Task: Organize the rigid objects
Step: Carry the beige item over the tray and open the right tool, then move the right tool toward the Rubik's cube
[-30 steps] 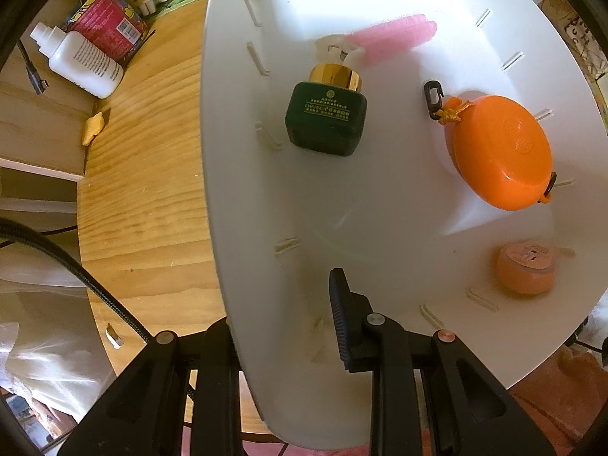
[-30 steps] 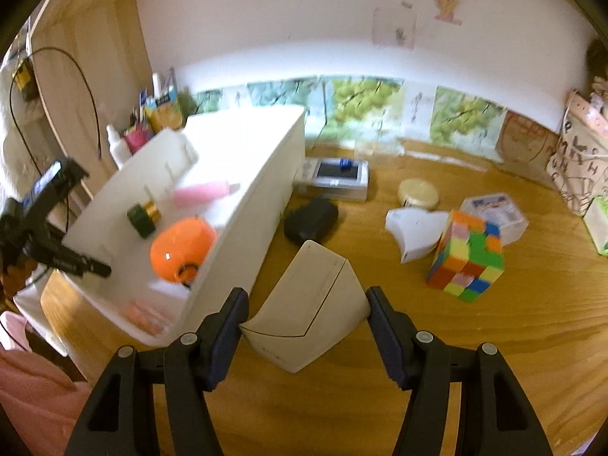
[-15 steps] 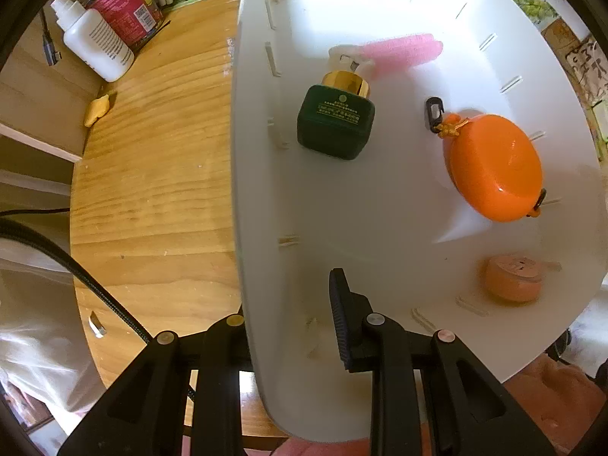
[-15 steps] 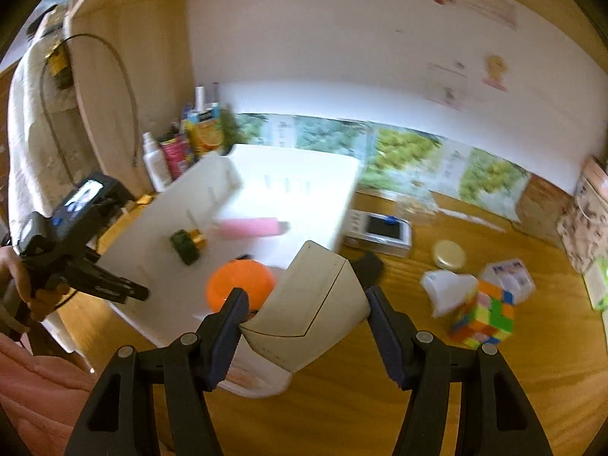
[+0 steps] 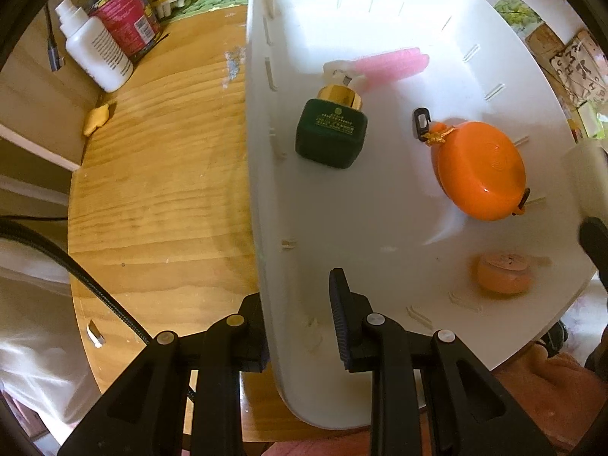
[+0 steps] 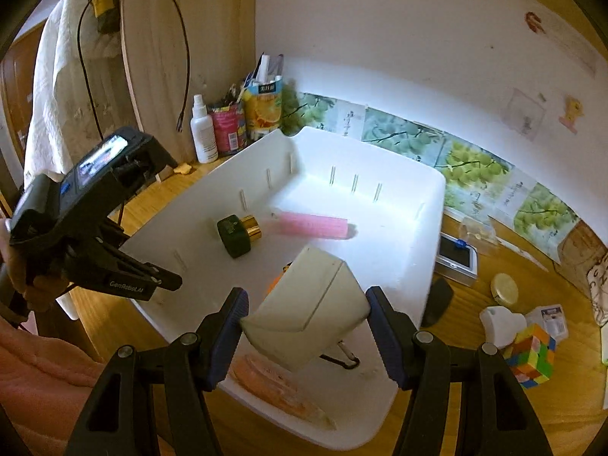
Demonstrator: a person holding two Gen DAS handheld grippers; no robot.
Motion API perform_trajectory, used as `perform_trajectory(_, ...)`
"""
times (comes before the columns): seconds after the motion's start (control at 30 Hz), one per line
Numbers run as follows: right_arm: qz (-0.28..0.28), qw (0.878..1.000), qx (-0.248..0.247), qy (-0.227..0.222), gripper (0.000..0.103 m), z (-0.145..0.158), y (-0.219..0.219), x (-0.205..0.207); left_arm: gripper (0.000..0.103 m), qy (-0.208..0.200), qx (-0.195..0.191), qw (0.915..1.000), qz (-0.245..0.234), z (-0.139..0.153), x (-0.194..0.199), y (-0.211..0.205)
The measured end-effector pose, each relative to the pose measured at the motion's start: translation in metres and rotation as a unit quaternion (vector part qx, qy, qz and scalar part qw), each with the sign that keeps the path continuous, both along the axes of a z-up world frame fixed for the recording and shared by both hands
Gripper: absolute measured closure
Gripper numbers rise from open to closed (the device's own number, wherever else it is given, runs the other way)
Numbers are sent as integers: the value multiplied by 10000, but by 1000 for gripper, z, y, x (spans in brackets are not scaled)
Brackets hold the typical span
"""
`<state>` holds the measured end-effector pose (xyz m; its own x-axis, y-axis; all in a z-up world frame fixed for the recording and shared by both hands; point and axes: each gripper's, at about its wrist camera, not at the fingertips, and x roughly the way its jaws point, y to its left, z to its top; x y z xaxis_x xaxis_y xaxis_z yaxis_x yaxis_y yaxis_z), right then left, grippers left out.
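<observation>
Right hand-held gripper: clamped on a cream box, held over the bin's near end.
Left hand-held gripper: closed on the white bin's near wall.
Bin: on the table; holds green bottle, orange case, pink tube.
Cube: right of bin.

The cream box hides most of the orange case.

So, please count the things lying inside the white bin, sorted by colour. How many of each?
Inside the white bin:
Green: 1, the green bottle
Pink: 1, the pink tube
Orange: 2, the orange case and the small orange disc
Total: 4
</observation>
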<state>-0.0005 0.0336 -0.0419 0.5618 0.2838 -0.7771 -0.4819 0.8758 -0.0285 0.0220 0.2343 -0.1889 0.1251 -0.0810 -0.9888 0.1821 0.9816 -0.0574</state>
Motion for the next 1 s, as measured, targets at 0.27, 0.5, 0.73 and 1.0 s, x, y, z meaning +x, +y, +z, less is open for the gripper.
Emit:
perform_trajectory(0.27, -147, 9998, -88, 41, 32, -5, 8, 8, 76, -83, 89, 9995, -304, 6, 0, -8)
perform_trajectory(0.5, -497, 9987, -3, 123, 31, -4, -4, 8, 80, 21, -16, 9998, -204, 3, -2, -6)
perform_trajectory(0.73, -918, 9949, 155, 386, 30, -8, -20, 7, 95, 182, -274, 9995, -32, 3, -7, 7)
perform_trajectory(1.0, -1678, 9827, 561, 548, 30, -5, -56, 7, 97, 303, -288, 9990, 143, 5, -8, 14)
